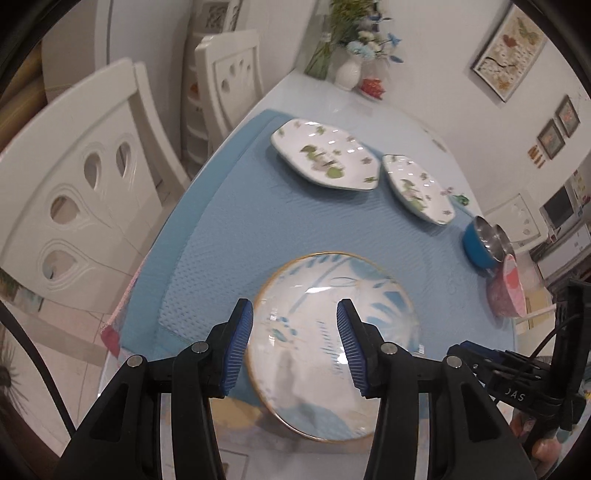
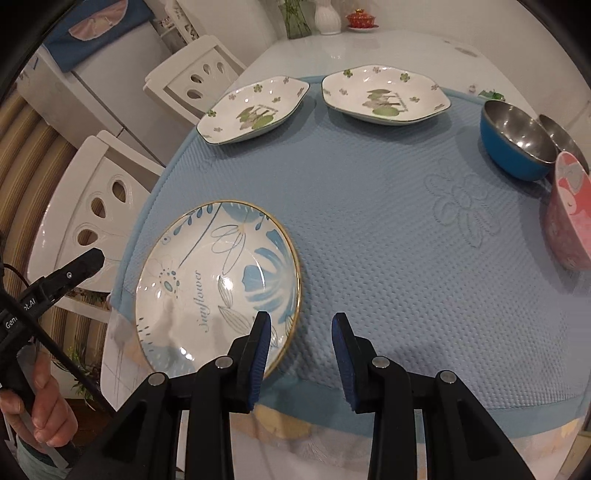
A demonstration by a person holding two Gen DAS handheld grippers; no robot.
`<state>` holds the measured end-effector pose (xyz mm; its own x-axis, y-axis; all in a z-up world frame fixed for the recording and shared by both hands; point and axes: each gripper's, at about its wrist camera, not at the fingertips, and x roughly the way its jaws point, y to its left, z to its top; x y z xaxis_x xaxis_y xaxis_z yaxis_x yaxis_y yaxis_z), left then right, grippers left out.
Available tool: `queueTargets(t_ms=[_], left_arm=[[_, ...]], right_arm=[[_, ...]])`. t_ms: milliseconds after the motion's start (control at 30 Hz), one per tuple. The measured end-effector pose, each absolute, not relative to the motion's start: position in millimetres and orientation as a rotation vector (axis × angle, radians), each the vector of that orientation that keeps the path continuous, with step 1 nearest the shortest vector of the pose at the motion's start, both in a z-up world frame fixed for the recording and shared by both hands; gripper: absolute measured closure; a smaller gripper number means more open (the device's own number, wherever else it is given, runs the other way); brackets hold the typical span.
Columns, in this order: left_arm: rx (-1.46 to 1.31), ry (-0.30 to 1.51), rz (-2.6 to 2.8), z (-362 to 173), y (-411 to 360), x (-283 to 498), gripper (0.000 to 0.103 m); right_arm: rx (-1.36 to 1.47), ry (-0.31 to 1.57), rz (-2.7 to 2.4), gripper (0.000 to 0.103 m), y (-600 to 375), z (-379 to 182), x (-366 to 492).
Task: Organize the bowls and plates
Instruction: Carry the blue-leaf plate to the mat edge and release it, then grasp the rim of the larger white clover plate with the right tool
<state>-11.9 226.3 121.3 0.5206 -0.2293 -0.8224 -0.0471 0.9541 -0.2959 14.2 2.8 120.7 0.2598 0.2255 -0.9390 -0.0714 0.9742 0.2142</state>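
Note:
A round plate (image 1: 332, 280) with blue flowers and a gold rim lies on the blue mat (image 1: 240, 221) near the table's front left corner. My left gripper (image 1: 295, 325) hangs above it, open, with nothing between its pads. My right gripper (image 2: 300, 343) is open and empty too, over the round plate's (image 2: 218, 284) right rim and the mat (image 2: 369, 221). Two hexagonal plates with green clovers (image 2: 255, 109) (image 2: 386, 96) sit side by side at the far edge. At the right stand a blue bowl (image 2: 517, 144), a steel bowl (image 2: 559, 131) behind it, and a pink bowl (image 2: 569, 218).
White chairs (image 2: 92, 214) (image 2: 195, 77) stand along the table's left side. A white vase (image 2: 327, 16) and a red lidded cup (image 2: 360, 18) sit at the far end of the white table (image 2: 369, 44). A hand (image 2: 48, 417) holds the left gripper's handle at the lower left.

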Motion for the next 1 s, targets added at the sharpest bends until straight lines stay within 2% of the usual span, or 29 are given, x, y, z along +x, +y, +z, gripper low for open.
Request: queueTargets(t_ms=[267,467,600,667,733,1000], left_arm=[[-0.269,0.929,-0.128,161.7,202.4,-26.9,0.058],[-0.258,0.896,-0.160,175.9,208.1,-6.8,0.058],[-0.248,0.882,-0.158,183.9,225.3,22.9,0.040],[-0.229,0.872,-0.156,186.9,235.0,40.8,0.039],[-0.218,0.870,-0.167,187.1,246.6,60.7,0.039],[-0.281,0.931,-0.203,154.0,279.9,149.0,0.039]], right_arm=[[0.126,1.241,0.224,0.070,-11.5,139.5,2.0],[0.149,1.179,0.220,0.070,-5.1,162.2,25.0],[0.165,1.142,0.203,0.070,7.6,169.2,58.0],[0.222,1.139,0.209,0.066,16.3,166.9,81.7],[0.276,1.129,0.191,0.049,22.3,162.1,104.4],[0.467,1.196,0.088,0.049,27.7,105.7,192.5]])
